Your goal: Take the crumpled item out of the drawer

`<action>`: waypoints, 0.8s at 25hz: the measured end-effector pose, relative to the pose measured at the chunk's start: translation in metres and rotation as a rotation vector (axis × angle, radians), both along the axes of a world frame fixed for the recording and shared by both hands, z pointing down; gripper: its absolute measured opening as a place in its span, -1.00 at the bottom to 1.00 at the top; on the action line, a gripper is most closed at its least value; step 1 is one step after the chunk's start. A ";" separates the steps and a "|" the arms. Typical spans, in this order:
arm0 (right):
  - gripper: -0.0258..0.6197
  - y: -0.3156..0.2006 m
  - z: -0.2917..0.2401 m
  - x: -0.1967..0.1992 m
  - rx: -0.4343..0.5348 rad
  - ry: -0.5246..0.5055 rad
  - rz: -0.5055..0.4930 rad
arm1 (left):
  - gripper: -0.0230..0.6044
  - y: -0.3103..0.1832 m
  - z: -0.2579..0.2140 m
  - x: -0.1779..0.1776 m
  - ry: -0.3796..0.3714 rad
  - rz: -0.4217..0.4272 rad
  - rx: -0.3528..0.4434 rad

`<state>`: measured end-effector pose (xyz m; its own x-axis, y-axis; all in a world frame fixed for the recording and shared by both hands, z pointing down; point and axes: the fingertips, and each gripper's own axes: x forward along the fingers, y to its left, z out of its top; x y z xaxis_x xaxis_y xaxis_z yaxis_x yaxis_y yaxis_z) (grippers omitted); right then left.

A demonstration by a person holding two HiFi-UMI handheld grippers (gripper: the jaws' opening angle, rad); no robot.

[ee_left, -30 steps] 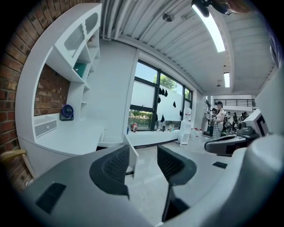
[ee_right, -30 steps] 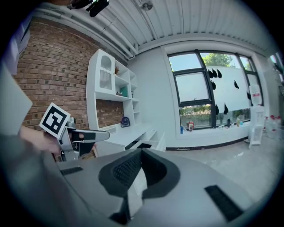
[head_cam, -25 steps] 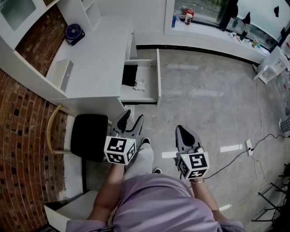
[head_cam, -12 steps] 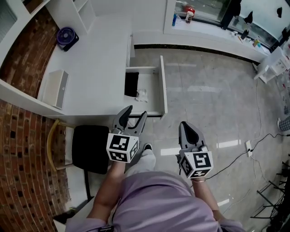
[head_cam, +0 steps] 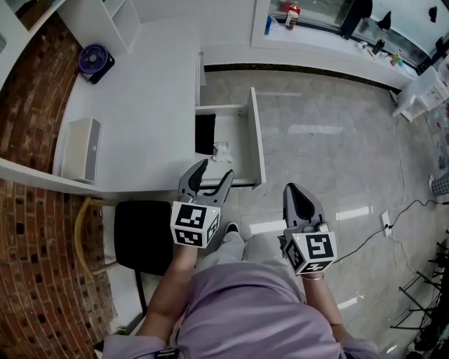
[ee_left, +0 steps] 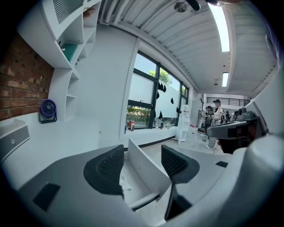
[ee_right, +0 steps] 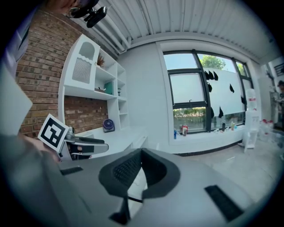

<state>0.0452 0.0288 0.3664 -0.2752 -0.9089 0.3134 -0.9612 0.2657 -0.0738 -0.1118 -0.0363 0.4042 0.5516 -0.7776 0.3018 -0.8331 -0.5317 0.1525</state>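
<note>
A red brick wall [head_cam: 31, 231] frames the left edge, beside a white desk [head_cam: 154, 98] that carries a small purple round fan [head_cam: 93, 59] and a white slatted box [head_cam: 81, 149]. A black padded chair seat [head_cam: 144, 235] is tucked below the desk's near edge. Just right of it the left gripper [head_cam: 212, 173] aims at the open white drawer [head_cam: 256, 140]. Its jaws stand wide, have just been opening, and nothing is between them. Inside the drawer a flat black item [head_cam: 205, 133] lies against the desk side. The crumpled white item [head_cam: 222, 149] lies just to its right, towards the drawer's near end, well clear of both grippers. It is too small and bunched to show a long axis or a heading. Further right the right gripper [head_cam: 293, 189] hangs over the grey tiled floor [head_cam: 337, 154], jaws pressed together and empty. Each gripper's cube carries black-and-white square markers. The labels on the bottles [head_cam: 291, 15] along the windowsill are too small to read.
</note>
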 end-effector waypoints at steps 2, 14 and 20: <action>-0.91 -0.005 0.001 0.002 -0.004 0.006 0.006 | -0.12 -0.005 0.004 0.001 0.002 0.002 -0.010; -0.91 -0.057 -0.001 0.023 0.017 0.004 -0.037 | -0.12 -0.050 0.018 0.019 -0.028 -0.021 -0.062; -0.91 -0.091 0.004 0.030 0.004 -0.005 -0.082 | -0.12 -0.072 0.031 0.026 -0.045 -0.048 -0.101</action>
